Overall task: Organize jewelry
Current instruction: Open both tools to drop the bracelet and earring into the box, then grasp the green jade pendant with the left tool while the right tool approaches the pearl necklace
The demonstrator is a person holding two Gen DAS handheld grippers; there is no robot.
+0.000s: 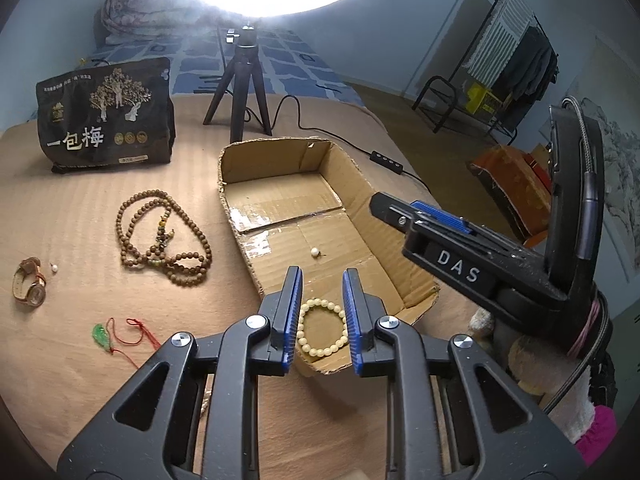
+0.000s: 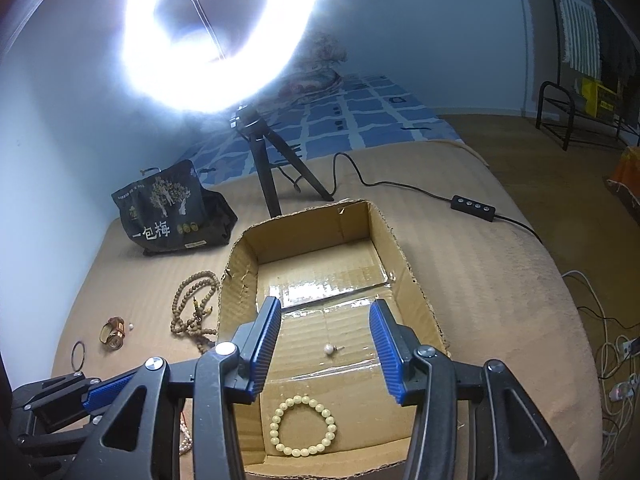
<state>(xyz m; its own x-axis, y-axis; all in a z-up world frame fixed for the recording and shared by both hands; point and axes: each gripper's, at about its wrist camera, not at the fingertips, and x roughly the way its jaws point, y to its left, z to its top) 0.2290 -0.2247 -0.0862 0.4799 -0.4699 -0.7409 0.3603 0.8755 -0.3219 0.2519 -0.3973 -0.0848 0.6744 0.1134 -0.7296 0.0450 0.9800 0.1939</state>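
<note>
An open cardboard box (image 1: 352,184) (image 2: 404,256) lies on the tan bed. In it are a cream bead bracelet (image 1: 322,332) (image 2: 303,426) near the front and a small white pearl (image 1: 315,253) (image 2: 329,349). My left gripper (image 1: 322,284) is open and empty above the box's near end, over the bracelet. My right gripper (image 2: 326,320) is open and empty over the box; it also shows in the left wrist view (image 1: 384,204). Left of the box lie a brown bead necklace (image 1: 160,236) (image 2: 194,308), a watch (image 1: 30,282) (image 2: 113,332), a loose pearl (image 1: 54,268) and a green pendant on red cord (image 1: 102,336).
A black snack bag (image 1: 106,120) (image 2: 172,212) and a ring-light tripod (image 1: 240,92) (image 2: 276,172) stand behind the box. Its cable and switch (image 2: 474,203) run right. A dark ring (image 2: 79,354) lies at the left. Clutter sits off the bed's right side (image 1: 516,192).
</note>
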